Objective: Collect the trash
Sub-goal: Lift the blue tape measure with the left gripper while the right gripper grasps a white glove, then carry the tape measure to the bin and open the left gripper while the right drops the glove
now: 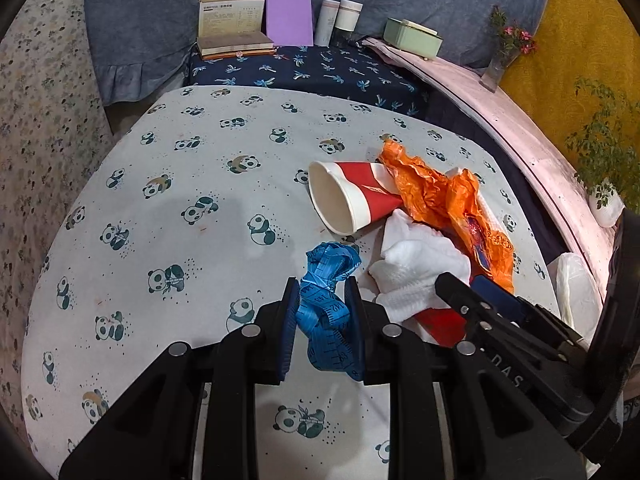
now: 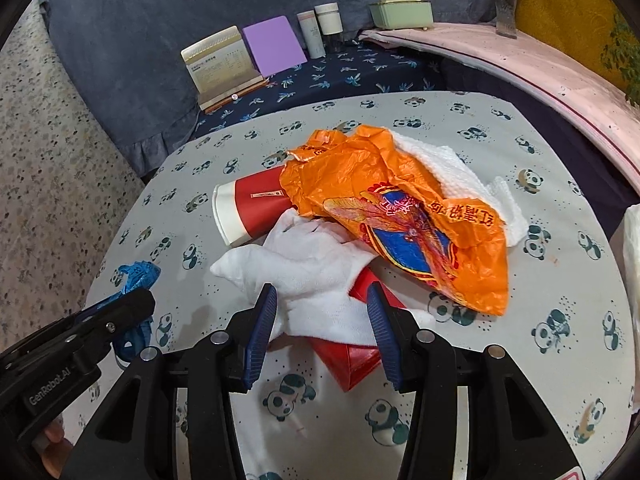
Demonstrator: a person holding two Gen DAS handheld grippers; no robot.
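My left gripper (image 1: 322, 312) is shut on a crumpled blue measuring tape (image 1: 326, 300), held a little above the panda-print table (image 1: 180, 208). To its right a trash heap holds a red-and-white paper cup (image 1: 348, 200) on its side, an orange plastic bag (image 2: 400, 208), a white paper towel (image 2: 460, 176) and a white cloth glove (image 2: 304, 268). My right gripper (image 2: 322, 320) stands open low over the glove's cuff. The glove and a flattened red cup (image 2: 352, 364) lie between and under its fingers. I see no squeeze on them.
A white plastic bag (image 1: 572, 284) sits at the table's right edge. Behind the table a dark palm-print surface (image 1: 320, 72) carries a card box (image 1: 232, 12), a purple notebook (image 1: 288, 16), two bottles (image 1: 340, 20) and a green box (image 1: 412, 36). A vase (image 1: 500, 60) stands on a pink ledge.
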